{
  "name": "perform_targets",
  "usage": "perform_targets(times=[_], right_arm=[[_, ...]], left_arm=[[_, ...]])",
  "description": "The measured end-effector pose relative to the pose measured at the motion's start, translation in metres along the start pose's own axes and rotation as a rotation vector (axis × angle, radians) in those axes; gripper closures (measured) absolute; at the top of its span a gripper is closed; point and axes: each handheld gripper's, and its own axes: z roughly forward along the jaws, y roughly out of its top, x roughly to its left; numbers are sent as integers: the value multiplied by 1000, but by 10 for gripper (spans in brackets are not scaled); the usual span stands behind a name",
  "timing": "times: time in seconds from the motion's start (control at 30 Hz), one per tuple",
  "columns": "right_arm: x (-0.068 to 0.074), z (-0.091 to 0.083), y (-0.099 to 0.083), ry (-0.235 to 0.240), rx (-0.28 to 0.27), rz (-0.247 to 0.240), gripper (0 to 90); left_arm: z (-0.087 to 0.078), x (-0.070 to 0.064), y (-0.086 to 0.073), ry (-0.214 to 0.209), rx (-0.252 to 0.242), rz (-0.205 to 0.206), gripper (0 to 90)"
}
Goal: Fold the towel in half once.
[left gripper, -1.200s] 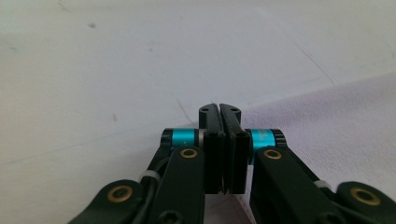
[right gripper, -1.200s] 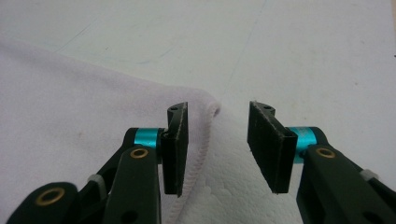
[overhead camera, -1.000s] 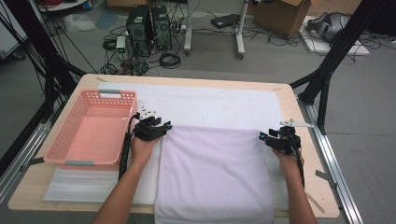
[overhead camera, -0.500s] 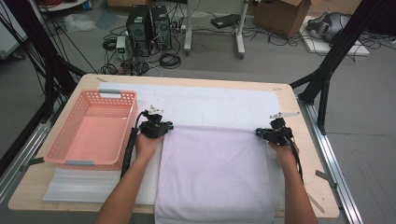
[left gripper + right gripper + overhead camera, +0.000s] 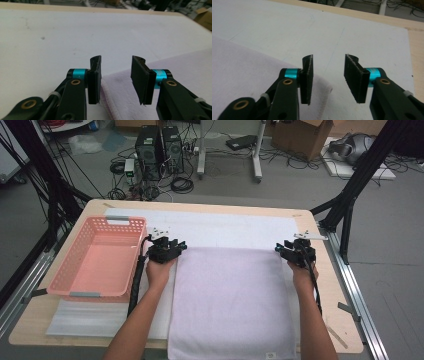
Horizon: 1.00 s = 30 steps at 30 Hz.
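Both my grippers, left (image 5: 166,246) and right (image 5: 296,251), have slid forward to the towel's (image 5: 232,300) far corners, jaws now spread and empty, towel flat on desk right of basket (image 5: 95,262): spread done, fold next probably.

From above our side we look forward and down over the whole counter (image 5: 320,330). Each tool's camera sits low and close, looking along its jaws; all views share the towel's (image 5: 230,300) far edge.
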Motion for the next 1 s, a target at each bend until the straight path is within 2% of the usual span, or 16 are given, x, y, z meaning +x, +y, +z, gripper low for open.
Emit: perform_targets(times=[0.07,0.17,0.3,0.37,0.4,0.47,0.5,0.53,0.6,0.67,0.7,0.77,0.83,0.9,1.0], right_arm=[[1,-4,0,58,11,-7,712],[4,-7,-3,127,28,-12,770],[8,0,-16,165,123,-52,808],[8,3,-23,150,151,-60,819],[8,5,-27,126,175,-72,832],[5,4,-32,100,164,-79,864],[4,3,-31,69,166,-86,870],[3,2,-31,39,167,-92,863],[1,-2,-30,24,152,-68,806],[-2,-10,-29,43,119,-36,769],[-3,-15,-28,50,90,-36,738],[-1,-26,-25,68,56,-17,659],[0,-36,-24,85,22,-17,583],[3,-48,-26,120,-8,1,497],[10,-62,-33,154,-16,-25,417]], left_arm=[[-2,0,-2,-37,20,7,614],[1,-1,-6,-70,92,1,661],[5,-2,-10,-58,163,-12,703],[6,-3,-10,-40,170,-7,704],[6,-3,-11,-30,188,-5,707],[6,-5,-11,-12,198,11,726],[6,-6,-11,-4,199,30,728],[6,-7,-11,-2,198,43,721],[4,-9,-10,-20,202,56,699],[0,-9,-10,-69,181,54,691],[-4,-9,-9,-90,153,56,672],[-15,-10,-10,-118,61,43,650],[-24,-12,-10,-155,25,52,597],[-33,-14,-12,-196,-22,82,568],[-48,-19,-14,-222,-97,154,510]])
